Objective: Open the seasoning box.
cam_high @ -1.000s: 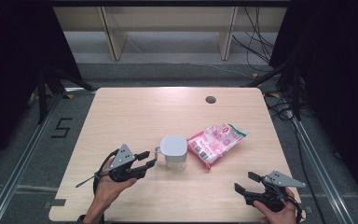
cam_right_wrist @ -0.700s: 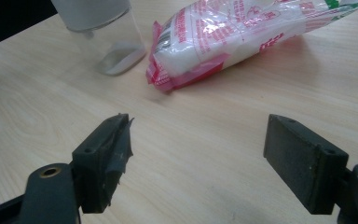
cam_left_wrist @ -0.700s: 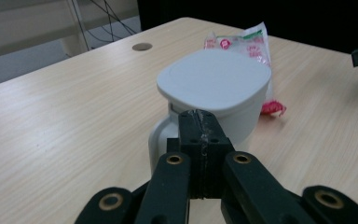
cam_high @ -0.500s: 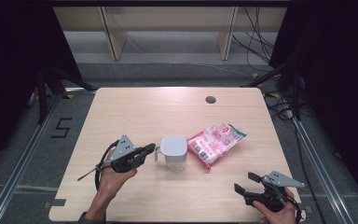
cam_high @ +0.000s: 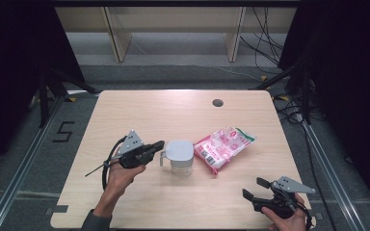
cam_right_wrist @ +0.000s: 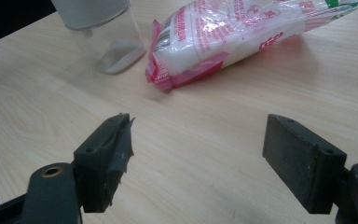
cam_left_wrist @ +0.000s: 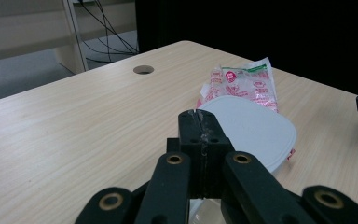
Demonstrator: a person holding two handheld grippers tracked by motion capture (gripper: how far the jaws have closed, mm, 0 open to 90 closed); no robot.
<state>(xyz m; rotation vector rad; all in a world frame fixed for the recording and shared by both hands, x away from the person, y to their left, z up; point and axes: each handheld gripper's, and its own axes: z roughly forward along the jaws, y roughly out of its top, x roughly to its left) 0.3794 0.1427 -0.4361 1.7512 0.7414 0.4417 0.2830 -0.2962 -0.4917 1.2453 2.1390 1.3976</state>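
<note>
A clear jug with a white lid (cam_high: 179, 156) stands mid-table, its handle toward my left gripper (cam_high: 160, 144). That gripper is shut, and its tips hover just left of the jug near the handle. In the left gripper view the jaws (cam_left_wrist: 199, 114) meet with nothing between them, and the lid (cam_left_wrist: 256, 130) lies right behind them. A pink and white snack bag (cam_high: 224, 147) lies just right of the jug. My right gripper (cam_high: 254, 188) rests open near the front right edge. Its jaws (cam_right_wrist: 198, 135) face the bag (cam_right_wrist: 242, 32) and jug (cam_right_wrist: 102, 28) with bare wood between.
The light wooden table (cam_high: 173, 115) has a round cable hole (cam_high: 217, 102) near its far edge. Shelf legs and cables stand on the floor beyond. A black cable trails from the left gripper across the table's front left.
The left gripper's jaws went from open to shut, and the hand lifted and moved a little farther up the table beside the jug's handle. The jug, the bag and the right gripper stayed put.
</note>
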